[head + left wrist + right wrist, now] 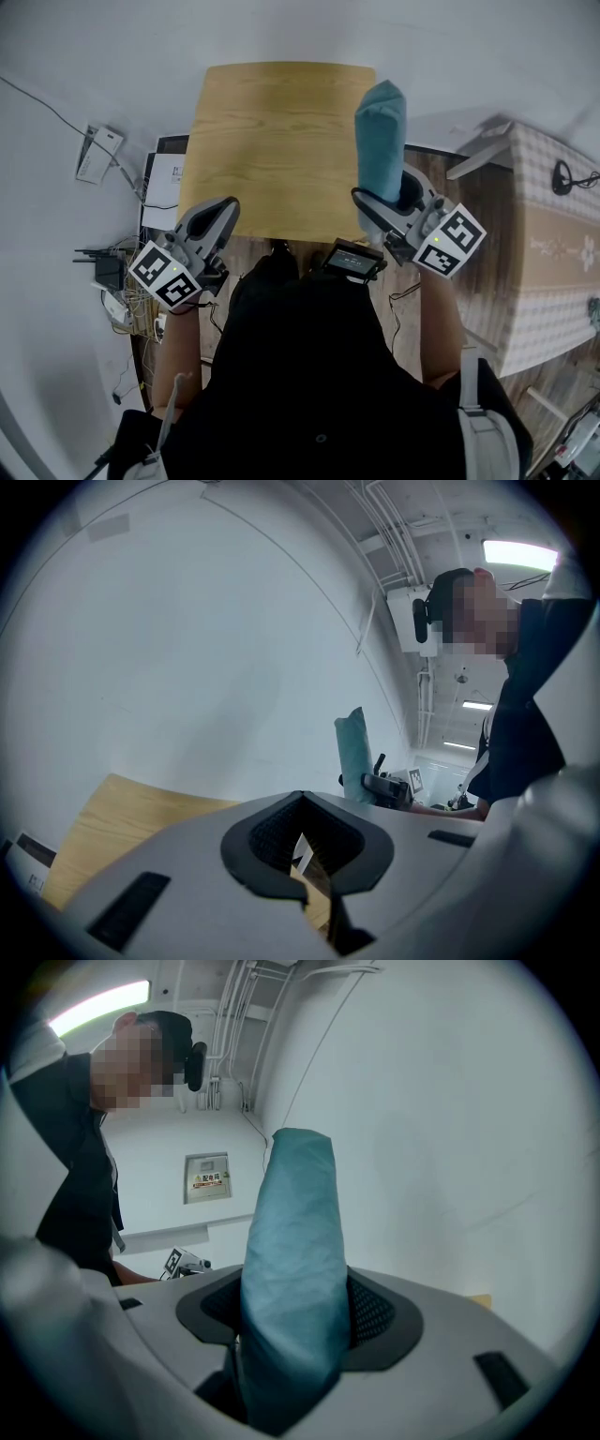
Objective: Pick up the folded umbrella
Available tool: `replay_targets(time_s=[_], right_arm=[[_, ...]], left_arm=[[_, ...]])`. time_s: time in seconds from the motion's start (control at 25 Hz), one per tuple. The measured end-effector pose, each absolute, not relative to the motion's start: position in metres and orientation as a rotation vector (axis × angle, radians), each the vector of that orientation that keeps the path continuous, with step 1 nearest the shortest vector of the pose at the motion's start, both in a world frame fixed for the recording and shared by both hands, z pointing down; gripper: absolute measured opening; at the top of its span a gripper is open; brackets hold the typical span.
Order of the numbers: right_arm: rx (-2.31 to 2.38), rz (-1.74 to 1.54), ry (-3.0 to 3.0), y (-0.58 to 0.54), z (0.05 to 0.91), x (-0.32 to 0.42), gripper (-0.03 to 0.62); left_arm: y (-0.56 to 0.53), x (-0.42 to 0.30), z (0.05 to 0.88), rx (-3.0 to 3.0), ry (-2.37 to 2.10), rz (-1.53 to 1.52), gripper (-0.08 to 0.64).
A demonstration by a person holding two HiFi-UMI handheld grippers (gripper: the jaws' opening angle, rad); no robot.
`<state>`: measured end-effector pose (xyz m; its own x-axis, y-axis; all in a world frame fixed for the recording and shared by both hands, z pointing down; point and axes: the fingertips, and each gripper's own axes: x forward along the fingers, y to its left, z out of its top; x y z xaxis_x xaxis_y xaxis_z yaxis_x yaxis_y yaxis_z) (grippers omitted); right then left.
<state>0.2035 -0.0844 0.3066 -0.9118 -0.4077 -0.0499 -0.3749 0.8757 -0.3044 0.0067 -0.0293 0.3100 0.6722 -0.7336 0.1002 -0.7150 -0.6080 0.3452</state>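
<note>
The folded umbrella (380,141) is teal, in a sleeve, and sticks out forward over the right side of the wooden table (272,141). My right gripper (392,202) is shut on its lower end. In the right gripper view the umbrella (295,1269) fills the gap between the jaws of the right gripper (295,1335) and rises upward. My left gripper (217,217) hovers at the table's near left corner, shut and holding nothing. In the left gripper view the left gripper (305,874) has its pads nearly touching, and the umbrella (353,757) stands off to the right.
A table with a checked cloth (544,253) stands at the right. On the floor at the left lie a router with cables (108,272), a white device (98,150) and papers (167,178). A small black device (354,260) hangs at the person's chest.
</note>
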Motion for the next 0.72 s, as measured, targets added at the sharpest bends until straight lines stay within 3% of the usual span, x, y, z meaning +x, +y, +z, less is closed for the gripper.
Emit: replay_targets(time_s=[0.72], right_arm=[[-0.58, -0.439, 2.959, -0.084, 0.307, 0.193, 0.295]], left_arm=[[-0.027, 0.008, 0.313, 2.523, -1.134, -0.088, 0.011]])
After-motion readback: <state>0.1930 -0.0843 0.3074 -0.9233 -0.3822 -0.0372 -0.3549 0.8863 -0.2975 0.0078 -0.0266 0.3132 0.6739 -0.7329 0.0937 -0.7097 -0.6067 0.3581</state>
